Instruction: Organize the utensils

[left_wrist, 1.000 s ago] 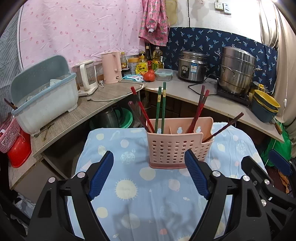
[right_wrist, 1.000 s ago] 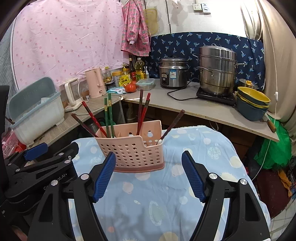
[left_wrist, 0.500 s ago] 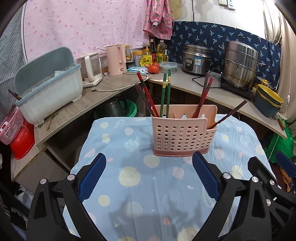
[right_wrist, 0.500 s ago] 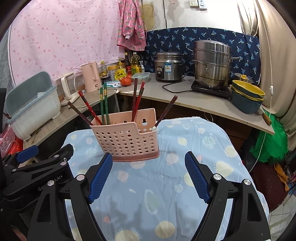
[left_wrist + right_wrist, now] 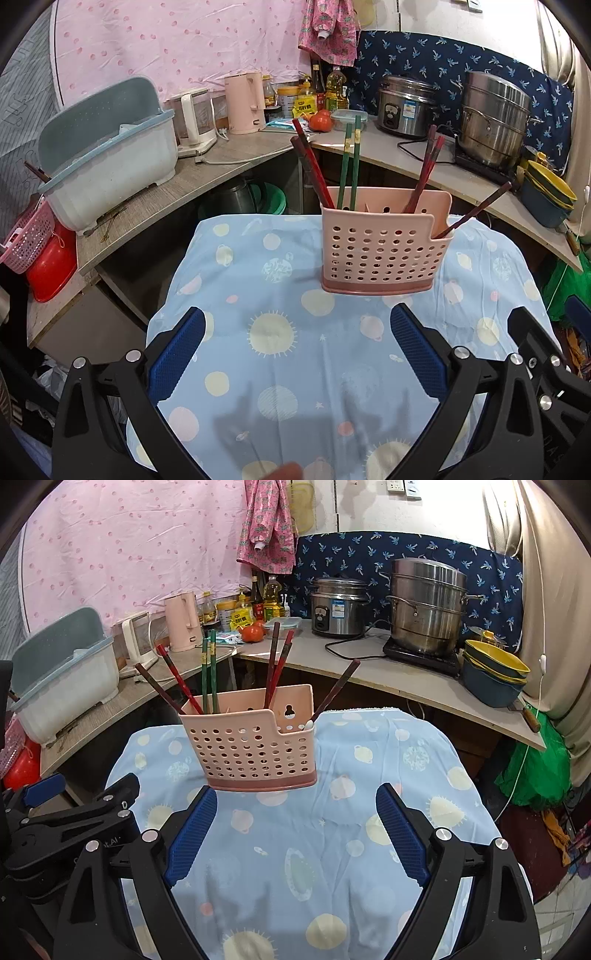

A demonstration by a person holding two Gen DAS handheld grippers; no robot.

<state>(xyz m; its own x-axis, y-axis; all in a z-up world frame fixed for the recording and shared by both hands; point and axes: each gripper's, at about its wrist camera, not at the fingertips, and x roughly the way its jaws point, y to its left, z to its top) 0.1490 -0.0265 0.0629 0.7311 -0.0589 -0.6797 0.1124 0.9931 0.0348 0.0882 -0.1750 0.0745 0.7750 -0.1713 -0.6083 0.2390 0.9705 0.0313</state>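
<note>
A pink perforated utensil holder stands on the table with the blue patterned cloth; it also shows in the right wrist view. Several chopsticks stand in it: a green pair, red and dark ones at its left, a red pair, and one dark stick leaning out to the right. My left gripper is open and empty, held back from the holder. My right gripper is open and empty, also short of the holder. The left gripper's body shows at the lower left of the right wrist view.
An L-shaped counter runs behind the table with a pale blue dish rack, kettles, a rice cooker, a steel steamer pot and stacked bowls. A pink basket and a red basin sit at the left.
Both grippers have drawn back and upward from the holder, which now sits farther off and higher in each view. The jaws stay open and the chopsticks have not moved.
</note>
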